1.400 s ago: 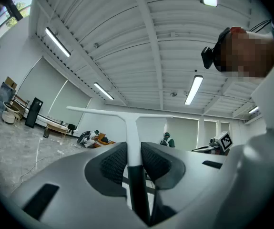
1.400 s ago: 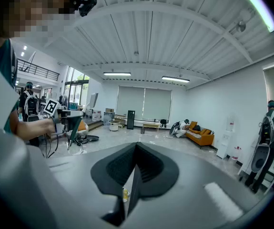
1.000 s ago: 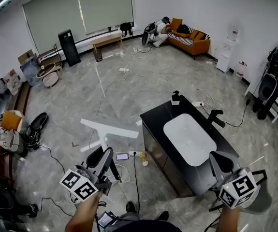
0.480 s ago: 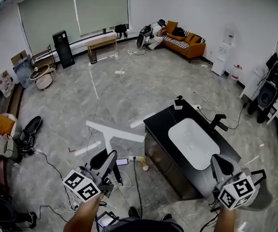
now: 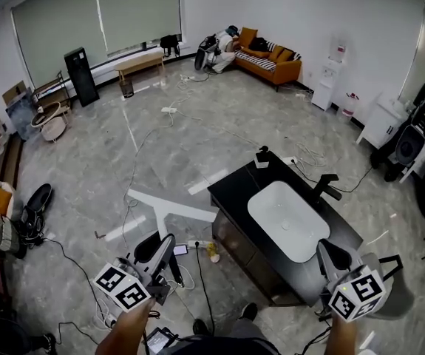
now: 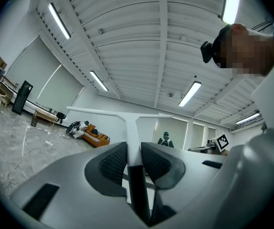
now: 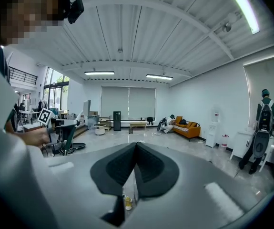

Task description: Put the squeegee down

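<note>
Cables point(image 5: 303, 156) snake over the glossy grey floor point(image 5: 86, 161) beside a black tabletop point(image 5: 233, 189) with a smooth white sink point(image 5: 286, 220). Left claw point(image 6: 134, 152) is clamped on the T-shaped white squeegee point(image 6: 127, 123), held above the floor; right claw point(image 7: 135, 149) is together, empty.

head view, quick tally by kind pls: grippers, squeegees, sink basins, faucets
grippers: 2 (left gripper, right gripper)
squeegee: 1
sink basin: 1
faucet: 1
total: 5
</note>
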Demonstrator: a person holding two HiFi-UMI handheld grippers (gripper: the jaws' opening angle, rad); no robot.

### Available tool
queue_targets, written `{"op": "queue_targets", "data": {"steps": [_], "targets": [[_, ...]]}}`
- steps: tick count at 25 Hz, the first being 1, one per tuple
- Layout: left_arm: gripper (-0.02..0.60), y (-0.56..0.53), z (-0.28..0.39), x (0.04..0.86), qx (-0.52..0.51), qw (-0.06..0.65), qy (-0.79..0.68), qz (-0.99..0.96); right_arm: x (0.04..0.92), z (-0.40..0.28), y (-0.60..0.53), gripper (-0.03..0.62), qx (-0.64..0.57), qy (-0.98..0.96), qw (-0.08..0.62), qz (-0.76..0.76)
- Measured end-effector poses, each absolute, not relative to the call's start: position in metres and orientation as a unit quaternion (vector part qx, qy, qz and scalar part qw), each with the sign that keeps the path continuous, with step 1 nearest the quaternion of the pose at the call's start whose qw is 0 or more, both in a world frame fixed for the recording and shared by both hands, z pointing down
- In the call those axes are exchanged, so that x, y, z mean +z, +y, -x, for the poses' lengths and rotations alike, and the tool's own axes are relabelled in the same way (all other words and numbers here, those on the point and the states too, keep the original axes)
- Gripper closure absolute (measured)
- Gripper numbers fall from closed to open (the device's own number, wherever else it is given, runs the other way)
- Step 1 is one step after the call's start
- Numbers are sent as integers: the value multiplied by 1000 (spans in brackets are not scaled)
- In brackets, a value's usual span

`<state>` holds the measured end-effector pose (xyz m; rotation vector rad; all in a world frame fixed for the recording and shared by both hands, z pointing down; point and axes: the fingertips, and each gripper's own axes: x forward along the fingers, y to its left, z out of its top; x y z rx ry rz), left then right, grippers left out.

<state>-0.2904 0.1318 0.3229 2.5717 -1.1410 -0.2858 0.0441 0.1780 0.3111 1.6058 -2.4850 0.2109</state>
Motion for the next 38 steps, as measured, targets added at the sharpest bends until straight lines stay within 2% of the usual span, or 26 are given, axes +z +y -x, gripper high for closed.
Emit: {"op": "queue_targets", "data": {"steps": [20, 30, 38], "targets": [[488, 65, 134, 329, -65, 145, -463, -872, 330, -181, 55, 585, 83, -884, 57, -457], [488, 18, 117, 346, -55, 161, -443, -880, 348, -195, 22, 585, 100, -873, 60, -474], [488, -49, 140, 351, -59, 175, -390, -902, 338, -163, -7, 585, 96, -849, 76, -514]]}}
